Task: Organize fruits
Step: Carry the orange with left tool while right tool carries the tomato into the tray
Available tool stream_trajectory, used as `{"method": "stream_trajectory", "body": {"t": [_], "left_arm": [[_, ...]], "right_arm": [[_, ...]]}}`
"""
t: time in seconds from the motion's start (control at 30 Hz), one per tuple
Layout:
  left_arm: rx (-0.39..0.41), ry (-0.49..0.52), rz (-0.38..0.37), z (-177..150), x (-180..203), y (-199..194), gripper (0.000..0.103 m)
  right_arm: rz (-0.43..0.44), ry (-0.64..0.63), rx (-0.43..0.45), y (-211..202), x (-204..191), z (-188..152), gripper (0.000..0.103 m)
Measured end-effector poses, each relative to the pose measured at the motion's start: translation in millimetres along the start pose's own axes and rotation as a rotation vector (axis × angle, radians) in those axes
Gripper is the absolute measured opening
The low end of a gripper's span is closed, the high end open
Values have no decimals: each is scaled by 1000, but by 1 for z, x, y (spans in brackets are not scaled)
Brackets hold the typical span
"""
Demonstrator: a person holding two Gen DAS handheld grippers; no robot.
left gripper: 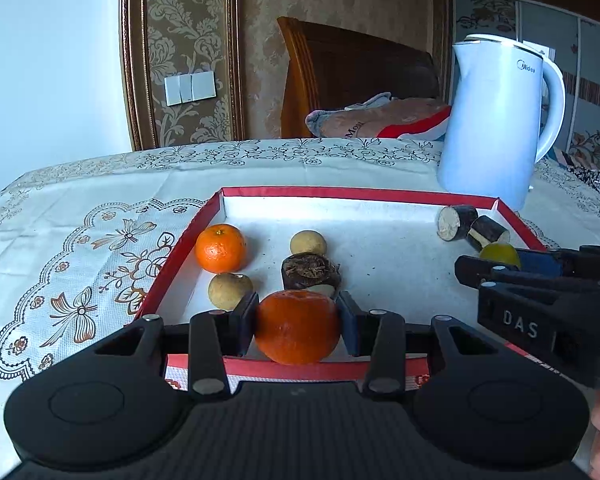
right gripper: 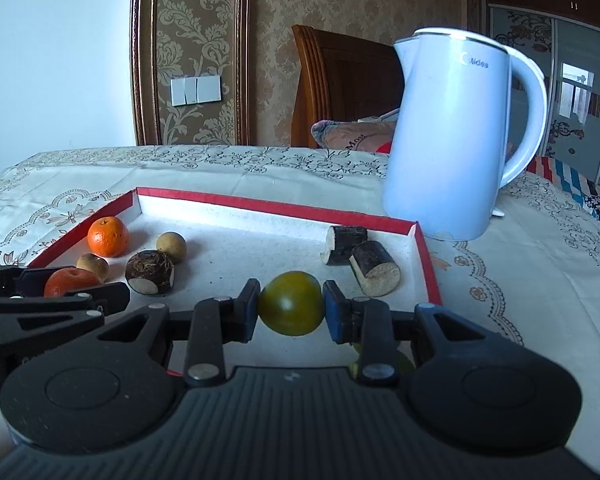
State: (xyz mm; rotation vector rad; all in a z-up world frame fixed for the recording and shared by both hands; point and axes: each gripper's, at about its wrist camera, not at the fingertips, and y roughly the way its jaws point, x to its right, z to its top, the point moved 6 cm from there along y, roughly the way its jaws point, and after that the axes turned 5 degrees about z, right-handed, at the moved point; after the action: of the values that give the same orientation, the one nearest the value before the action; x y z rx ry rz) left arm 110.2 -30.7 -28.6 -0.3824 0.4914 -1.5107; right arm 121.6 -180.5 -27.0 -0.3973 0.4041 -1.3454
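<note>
A red-rimmed tray (left gripper: pixel 292 193) (right gripper: pixel 260 202) lies on the table. My left gripper (left gripper: pixel 298 320) is shut on an orange tangerine (left gripper: pixel 297 328) at the tray's near edge; it shows at the left of the right wrist view (right gripper: pixel 70 282). My right gripper (right gripper: pixel 290 306) is shut on a green fruit (right gripper: pixel 290 303) over the tray's near right part, also seen in the left wrist view (left gripper: pixel 500 254). In the tray lie another tangerine (left gripper: pixel 220 248) (right gripper: pixel 108 237), two small tan fruits (left gripper: pixel 308 243) (left gripper: pixel 229 290), a dark brown water chestnut (left gripper: pixel 310 274) (right gripper: pixel 150 272) and two dark sugarcane pieces (left gripper: pixel 458 222) (right gripper: pixel 374 268).
A white electric kettle (left gripper: pixel 496 124) (right gripper: pixel 456 136) stands just behind the tray's far right corner. A floral tablecloth (left gripper: pixel 80 240) covers the table. A wooden headboard (left gripper: pixel 340 68) and folded bedding (left gripper: pixel 380 120) lie beyond the table's far edge.
</note>
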Motion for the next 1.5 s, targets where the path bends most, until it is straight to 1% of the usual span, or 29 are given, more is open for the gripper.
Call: {"method": "stream_trajectory", "body": {"t": [0.13,0.27,0.43,0.53,0.83,1.2,1.47,1.5], "left_arm": [[-12,9,19,-1,1,9,42],[-63,-19,27,-5,-5,24,42],[-53,-33,60,-3,-12,30,42],[-44,-26,73,-1,-13,34,42],[-16,-15,101,3,-11,43,43],[-22,-29,94,4,-12,50,43],[-36,-47,90,1,-16,52,50],[-37,-45,96,1,-16,52,54]], "right_arm": [[7,-2,-30,10,-3,-4,32],[2,-3,-45,16,-4,-6,32],[-26,-4,-65,27,-1,-6,32],[-29,6,-90,36,1,-8,32],[-66,28,-80,47,6,-2,32],[-68,49,-78,47,9,-2,32],[-73,57,-76,47,10,-4,31],[-72,58,-77,47,11,-3,31]]}}
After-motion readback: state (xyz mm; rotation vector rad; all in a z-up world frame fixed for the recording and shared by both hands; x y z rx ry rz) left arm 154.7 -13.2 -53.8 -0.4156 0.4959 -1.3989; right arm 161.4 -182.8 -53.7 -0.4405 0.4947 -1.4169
